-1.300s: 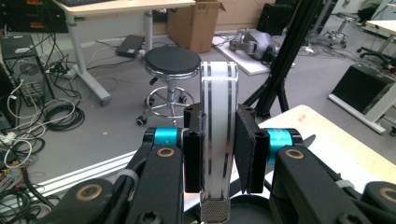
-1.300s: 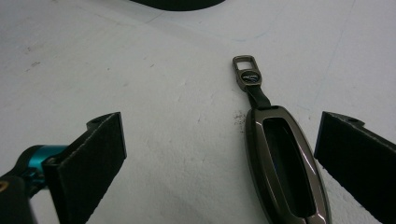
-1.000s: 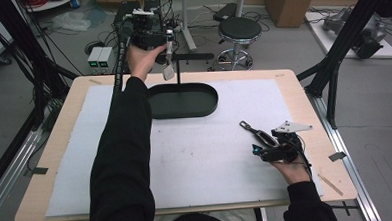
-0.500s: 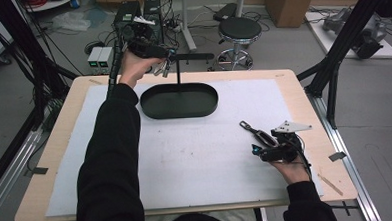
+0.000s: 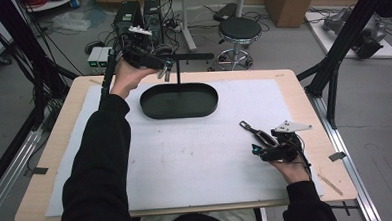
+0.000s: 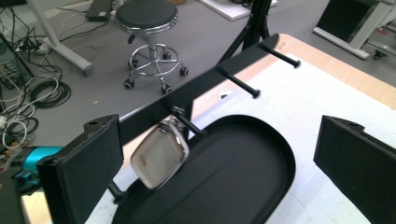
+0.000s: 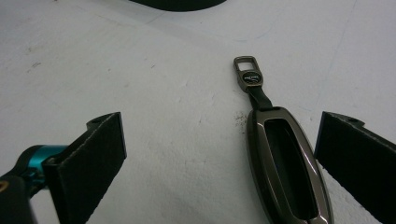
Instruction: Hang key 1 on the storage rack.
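Observation:
A black rack has an oval tray base, a post and a crossbar with pegs. A silver key fob hangs from one peg over the tray; the same silver fob is small in the high view. My left gripper is raised at the bar's left end, open, with the fob just ahead near its left jaw, not touched. A dark bronze key fob with a strap loop lies flat on the white mat. My right gripper is open around it; that gripper rests low at the right, behind the bronze fob.
The white mat covers the wooden table. Two free pegs stick out of the bar farther along. A stool, cables and black frame legs stand beyond the table.
My left hand has turned and dropped a little at the bar's left end. The silver fob now hangs on the peg, free of the jaws. The right gripper has stayed still.

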